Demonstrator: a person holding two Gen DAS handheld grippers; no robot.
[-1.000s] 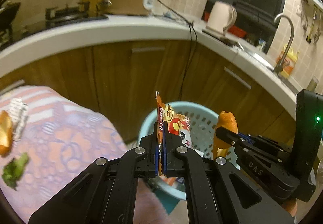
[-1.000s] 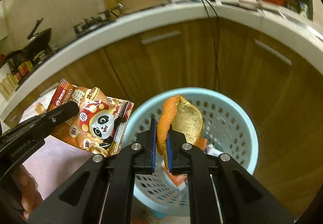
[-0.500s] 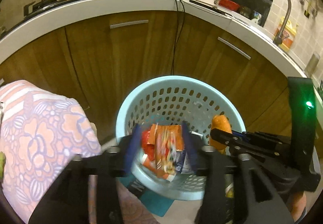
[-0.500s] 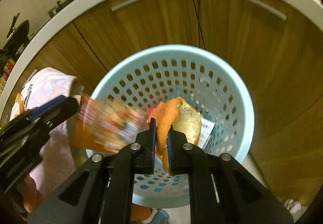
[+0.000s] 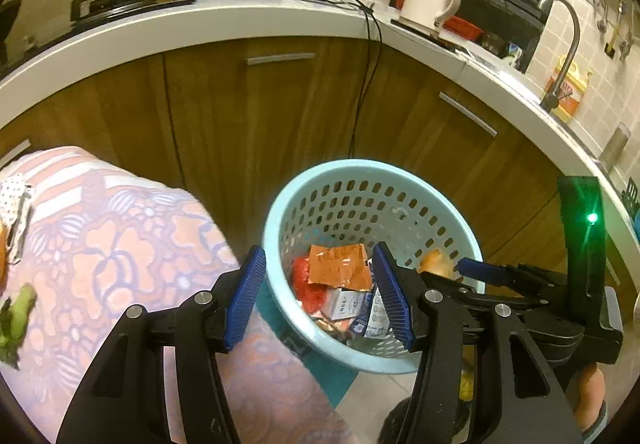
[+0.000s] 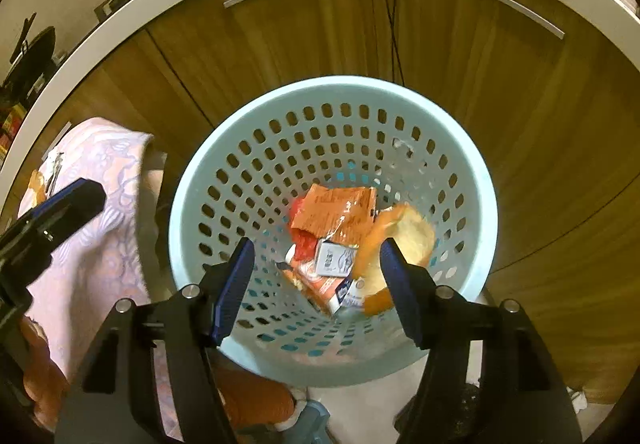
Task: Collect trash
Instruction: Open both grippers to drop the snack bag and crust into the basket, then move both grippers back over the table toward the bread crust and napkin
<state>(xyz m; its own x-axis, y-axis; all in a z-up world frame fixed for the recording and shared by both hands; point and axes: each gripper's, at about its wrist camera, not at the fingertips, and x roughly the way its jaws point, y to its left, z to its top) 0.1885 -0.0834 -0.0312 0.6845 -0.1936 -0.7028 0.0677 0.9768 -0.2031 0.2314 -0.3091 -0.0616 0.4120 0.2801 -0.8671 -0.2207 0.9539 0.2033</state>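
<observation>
Released since a second ago: snack wrapper (image 5: 340, 268) and orange peel (image 6: 394, 240), both now inside blue basket (image 6: 192, 187), frame centre; my left gripper (image 5: 320, 296) and right gripper (image 6: 316, 280) gape above it, holding nothing.

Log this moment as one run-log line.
left gripper: open | right gripper: open | orange snack wrapper: inside light-blue perforated plastic basket | orange peel: blurred, over the basket interior
</observation>
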